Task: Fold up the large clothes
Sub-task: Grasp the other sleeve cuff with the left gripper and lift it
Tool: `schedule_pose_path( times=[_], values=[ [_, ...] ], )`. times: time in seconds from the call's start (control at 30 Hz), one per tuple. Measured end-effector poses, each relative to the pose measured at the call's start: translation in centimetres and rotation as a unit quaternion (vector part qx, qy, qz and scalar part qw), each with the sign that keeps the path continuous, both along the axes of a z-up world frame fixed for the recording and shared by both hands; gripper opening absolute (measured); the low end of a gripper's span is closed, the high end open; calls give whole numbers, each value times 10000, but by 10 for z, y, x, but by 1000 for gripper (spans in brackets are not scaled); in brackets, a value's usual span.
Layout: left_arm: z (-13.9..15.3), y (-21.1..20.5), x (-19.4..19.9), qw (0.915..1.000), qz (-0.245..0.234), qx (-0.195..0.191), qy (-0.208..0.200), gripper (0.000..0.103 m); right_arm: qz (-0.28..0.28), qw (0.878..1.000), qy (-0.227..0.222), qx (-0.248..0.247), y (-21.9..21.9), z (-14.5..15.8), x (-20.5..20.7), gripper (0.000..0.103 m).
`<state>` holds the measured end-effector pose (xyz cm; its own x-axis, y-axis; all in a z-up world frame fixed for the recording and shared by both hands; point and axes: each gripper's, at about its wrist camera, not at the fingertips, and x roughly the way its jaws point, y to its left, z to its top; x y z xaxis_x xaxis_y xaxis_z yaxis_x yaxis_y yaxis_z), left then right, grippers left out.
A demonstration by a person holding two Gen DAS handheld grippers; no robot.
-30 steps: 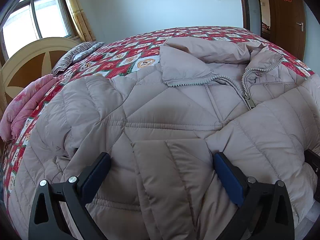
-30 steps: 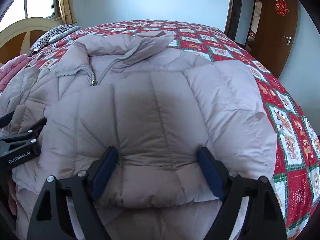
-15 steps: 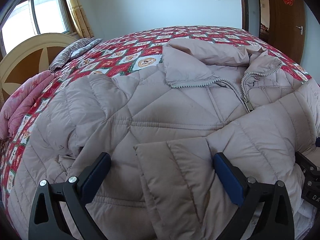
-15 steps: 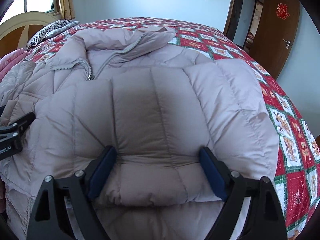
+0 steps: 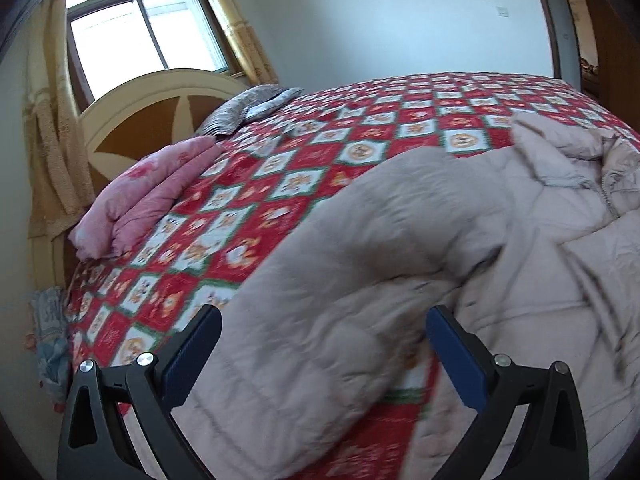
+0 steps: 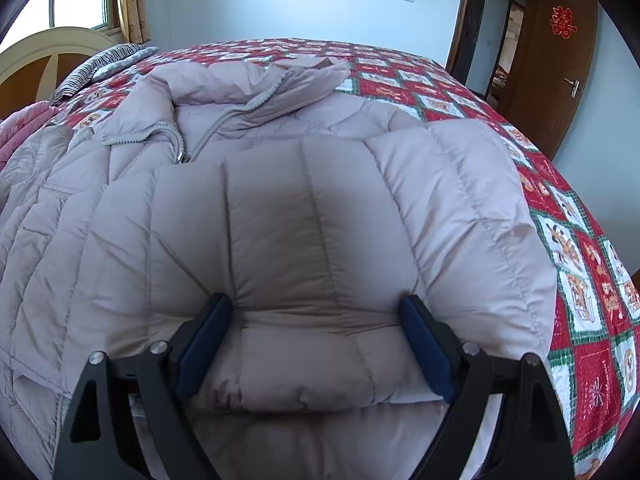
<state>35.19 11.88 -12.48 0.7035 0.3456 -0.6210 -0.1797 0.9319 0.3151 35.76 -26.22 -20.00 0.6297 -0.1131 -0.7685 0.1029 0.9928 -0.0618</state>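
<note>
Blue pads stand wide apart on both tools. The left hand-held gripper [image 5: 320, 344] is open, with a sleeve [image 5: 360, 248] of the jacket [image 6: 280, 220] passing between its pads; the view is blurred, so I cannot tell whether either pad touches the cloth. The right hand-held gripper [image 6: 316, 340] is also open, its pads pressing into a puffy folded panel at the jacket's near right side, clamping nothing.

The jacket is a quilted, padded thing spread across the bed [image 6: 580, 216], collar and zip [image 6: 180, 148] at the far end. It looks light, soft and springy, with a smooth shell likely to slip, so a thin cuff, hem or seam should hold better than the fat padding.

The bed's right edge runs close beside the jacket. To the left there is bare quilt up to a pink blanket [image 5: 148, 196] and the headboard [image 5: 160, 100].
</note>
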Motion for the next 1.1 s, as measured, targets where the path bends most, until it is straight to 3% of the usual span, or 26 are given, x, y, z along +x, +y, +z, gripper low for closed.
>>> schedule_pose_path(
  times=[0.27,0.43,0.67,0.9,0.93,0.97,1.0,1.03,1.07,1.1],
  values=[
    [-15,127,-45,9920,1254,7,163,102,-2,10000,-43,-19,0,1,-2,90],
    [-26,173,-77,9837,1582,-793,313,102,-16,9999,-63,-97,3,1,-3,90],
    [-39,183,-100,9707,1718,-1656,299,102,-44,9998,-88,-195,6,2,-4,90],
    [-52,169,-99,9746,1564,-1578,286,101,-63,9997,-105,-224,7,3,-5,90],
    [-51,167,-100,9759,1512,-1557,235,89,-64,9997,-104,-226,7,3,-5,90],
    [-51,165,-100,9771,1432,-1561,217,62,-65,9996,-106,-234,7,3,-5,90],
    [-50,164,-99,9780,1326,-1596,222,50,-63,9996,-107,-252,7,3,-5,90],
    [-48,161,-99,9787,1202,-1653,212,29,-61,9996,-104,-260,7,3,-5,90],
    [-43,159,-99,9798,1097,-1661,180,17,-58,9996,-100,-248,7,3,-4,90],
    [-37,155,-100,9819,1037,-1584,110,16,-51,9997,-97,-218,6,4,-4,90]
  ],
)
